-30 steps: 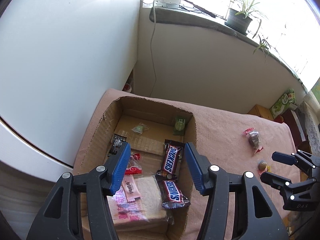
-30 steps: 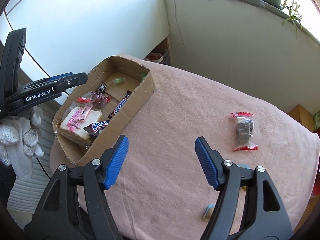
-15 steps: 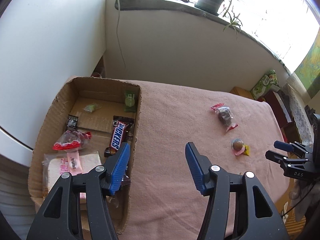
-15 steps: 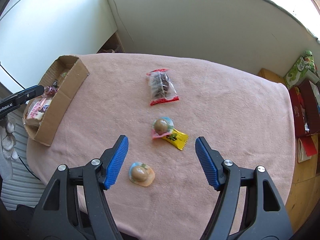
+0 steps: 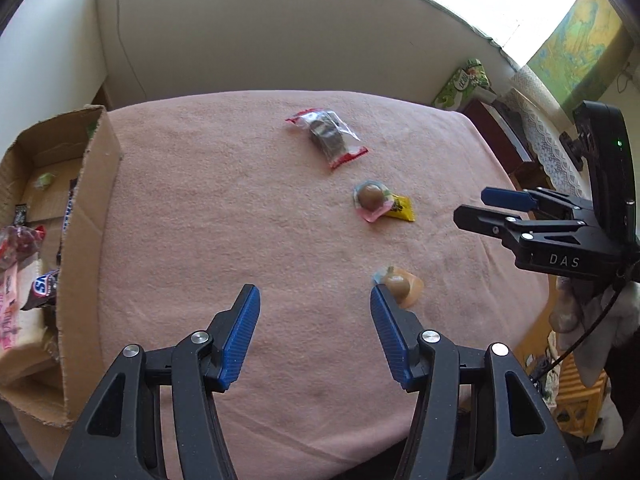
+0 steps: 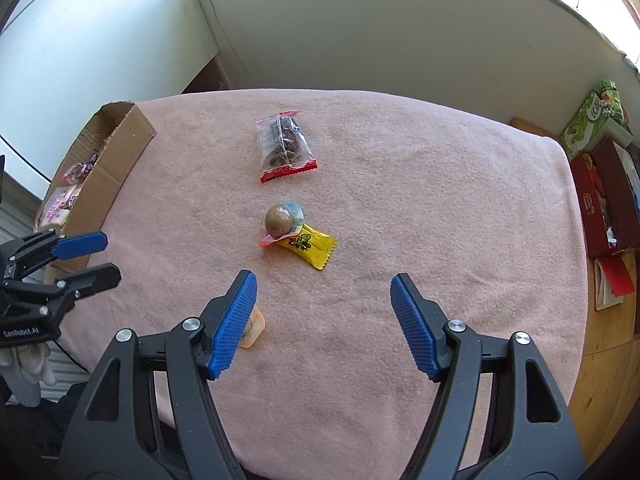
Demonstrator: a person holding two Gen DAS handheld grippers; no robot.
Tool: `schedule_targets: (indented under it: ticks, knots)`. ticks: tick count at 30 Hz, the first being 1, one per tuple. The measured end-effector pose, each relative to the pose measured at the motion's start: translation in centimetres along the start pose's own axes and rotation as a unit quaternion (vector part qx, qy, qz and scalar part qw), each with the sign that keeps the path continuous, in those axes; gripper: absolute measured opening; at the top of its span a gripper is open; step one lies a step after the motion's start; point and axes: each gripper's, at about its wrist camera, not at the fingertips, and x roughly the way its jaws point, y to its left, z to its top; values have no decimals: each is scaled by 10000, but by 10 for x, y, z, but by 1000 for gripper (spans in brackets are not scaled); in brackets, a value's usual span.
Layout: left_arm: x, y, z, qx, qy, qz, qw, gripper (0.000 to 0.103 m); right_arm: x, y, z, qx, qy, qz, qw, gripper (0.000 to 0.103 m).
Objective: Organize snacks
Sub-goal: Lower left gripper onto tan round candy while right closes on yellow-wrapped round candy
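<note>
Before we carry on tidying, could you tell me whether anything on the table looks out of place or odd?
Four snacks lie loose on the pink cloth outside the cardboard box: a clear red-edged packet, a round candy overlapping a yellow sachet, and an orange-wrapped candy. Nothing looks spilled or damaged.

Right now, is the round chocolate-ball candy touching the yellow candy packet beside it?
Touching. In the right wrist view the ball candy has its pink wrapper edge lying over one end of the yellow packet, with no cloth showing between them; the left wrist view agrees.
</note>
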Motion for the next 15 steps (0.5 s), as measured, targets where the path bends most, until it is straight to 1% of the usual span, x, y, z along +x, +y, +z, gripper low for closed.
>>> schedule_targets:
  ticks: [5, 8, 11, 15]
  knots:
    - [18, -30, -7, 278, 98, -163, 9994, 57, 7, 12, 9, -458, -34, 158, 9988, 72]
    - [29, -39, -9, 262, 112, -251, 9993, 57, 17, 15, 17, -619, 4, 291, 9977, 72]
    - [38, -44, -10, 221, 12, -169, 9996, 57, 30, 15, 26, -662, 100, 412, 9969, 72]
    - [51, -46, -11, 119, 63, -194, 9997, 57, 47, 18, 34, -795, 166, 472, 9956, 72]
